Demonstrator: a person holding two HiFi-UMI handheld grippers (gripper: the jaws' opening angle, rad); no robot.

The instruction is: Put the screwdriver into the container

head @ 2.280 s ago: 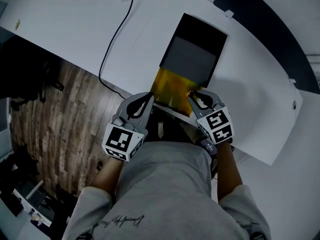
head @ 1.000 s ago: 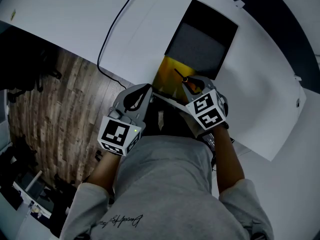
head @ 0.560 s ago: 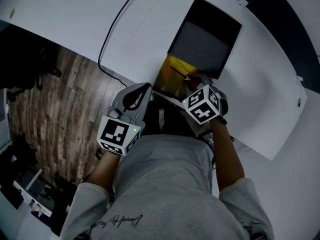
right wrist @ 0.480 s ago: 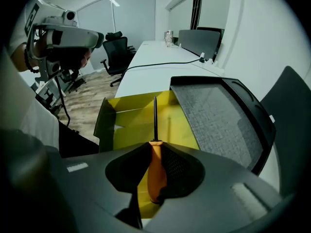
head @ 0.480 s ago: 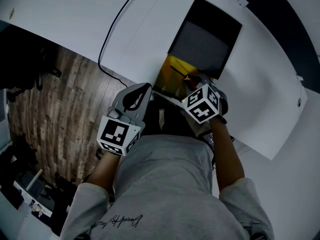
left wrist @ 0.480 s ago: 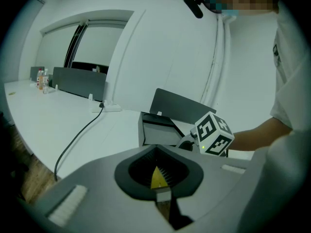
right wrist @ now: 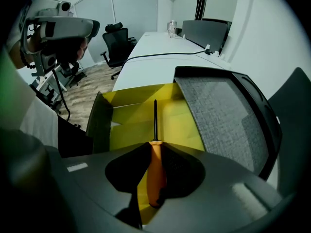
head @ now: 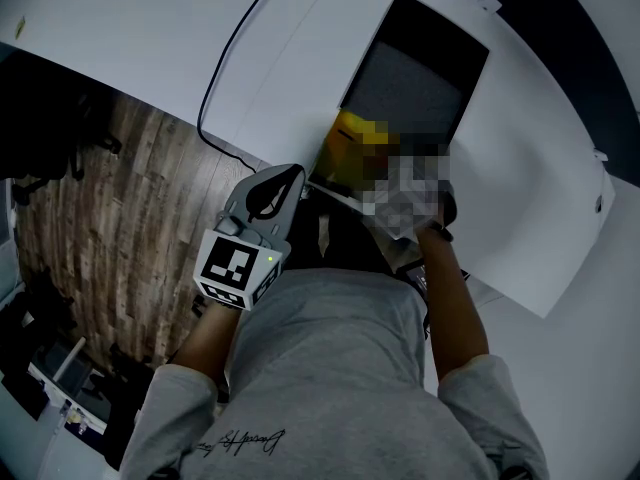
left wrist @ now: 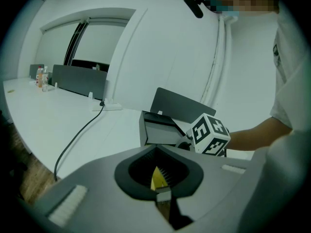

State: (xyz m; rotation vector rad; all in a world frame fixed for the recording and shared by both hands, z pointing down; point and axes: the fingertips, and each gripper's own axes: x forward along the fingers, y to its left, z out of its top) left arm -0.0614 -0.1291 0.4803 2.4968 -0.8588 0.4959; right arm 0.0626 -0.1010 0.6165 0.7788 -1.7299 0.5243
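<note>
The container is a yellow-lined box with its grey-padded black lid swung open to the right. My right gripper hangs over the box's near end, and the screwdriver's orange handle lies between its jaws. Its dark shaft points out over the yellow floor. These jaws are opening, with the pads still on the handle. In the head view a mosaic patch covers this gripper beside the yellow box. My left gripper waits shut and empty at the table edge left of the box.
A black cable runs across the white table to the left of the box. The wooden floor lies below the table edge. In the left gripper view the right gripper's marker cube sits in front of the box.
The right gripper has tilted and moved forward over the yellow box with the screwdriver. The left gripper has stayed put.
</note>
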